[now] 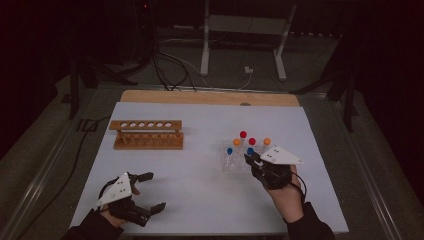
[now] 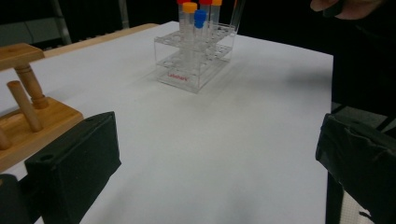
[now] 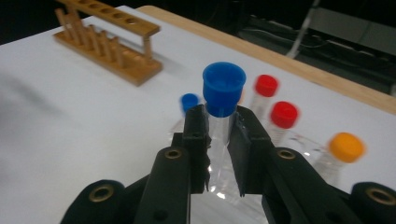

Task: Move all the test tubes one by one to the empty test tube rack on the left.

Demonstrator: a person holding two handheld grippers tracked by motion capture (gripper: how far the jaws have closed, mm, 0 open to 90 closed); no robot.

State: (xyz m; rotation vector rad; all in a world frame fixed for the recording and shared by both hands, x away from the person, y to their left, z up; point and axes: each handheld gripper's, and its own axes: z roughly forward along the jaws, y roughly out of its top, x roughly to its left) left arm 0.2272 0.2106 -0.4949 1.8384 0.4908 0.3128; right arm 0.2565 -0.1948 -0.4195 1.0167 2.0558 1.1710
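My right gripper [image 3: 219,135] has its jaws clamped on the clear wall of the blue-capped tube [image 3: 223,93], just under the cap: light, rigid, smooth plastic, I judge, so I grip below the cap's lip, firmly yet gently. The tube stands upright above the clear rack [image 1: 231,161]. My left gripper [image 1: 151,191] rests wide, holding nothing, near the wooden rack [image 1: 146,134] on the white surface [image 1: 200,180].

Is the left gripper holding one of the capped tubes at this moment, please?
No, the left gripper has its jaws spread wide over bare white table, while the capped tubes stand farther off in the clear rack.
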